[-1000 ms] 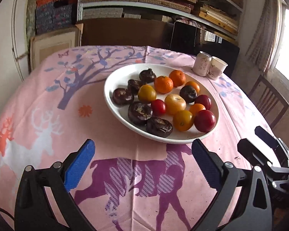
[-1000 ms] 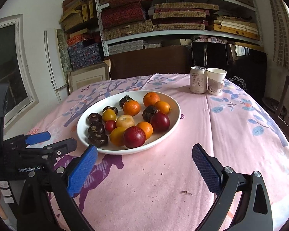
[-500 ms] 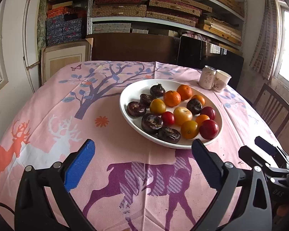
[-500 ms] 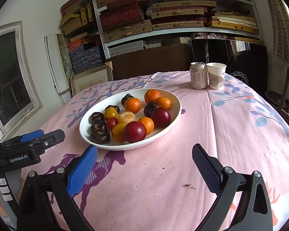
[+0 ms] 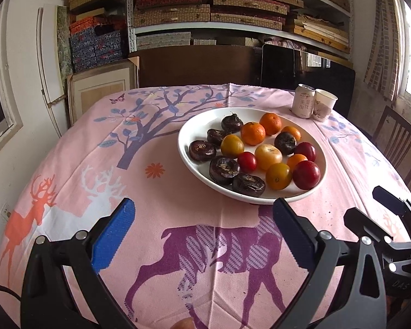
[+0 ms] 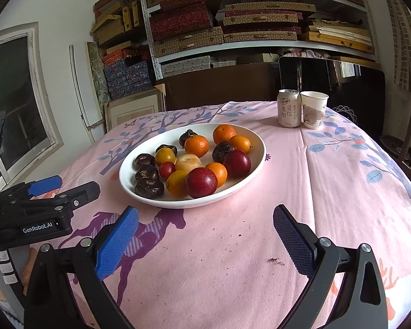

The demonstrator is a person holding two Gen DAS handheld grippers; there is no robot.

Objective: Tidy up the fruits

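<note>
A white oval plate (image 5: 194,126) (image 6: 257,142) on the pink tablecloth holds several fruits: oranges (image 5: 252,133) (image 6: 196,145), red plums (image 5: 306,175) (image 6: 201,182), yellow fruits (image 5: 278,176) (image 6: 177,183) and dark brown water chestnuts (image 5: 224,166) (image 6: 149,187). My left gripper (image 5: 202,222) is open and empty, above the cloth in front of the plate. My right gripper (image 6: 205,224) is open and empty, in front of the plate and to its right. Each gripper also shows in the other's view, the right one (image 5: 380,219) and the left one (image 6: 60,189).
A drink can (image 6: 289,107) (image 5: 303,100) and a paper cup (image 6: 313,109) (image 5: 324,104) stand at the table's far right. A wooden chair (image 5: 400,142) is at the right edge. Shelves of boxes (image 6: 233,27) fill the wall behind.
Both grippers have pulled back and risen a little from the plate, so it looks smaller and farther. Both stay open. The fruits have not moved.
</note>
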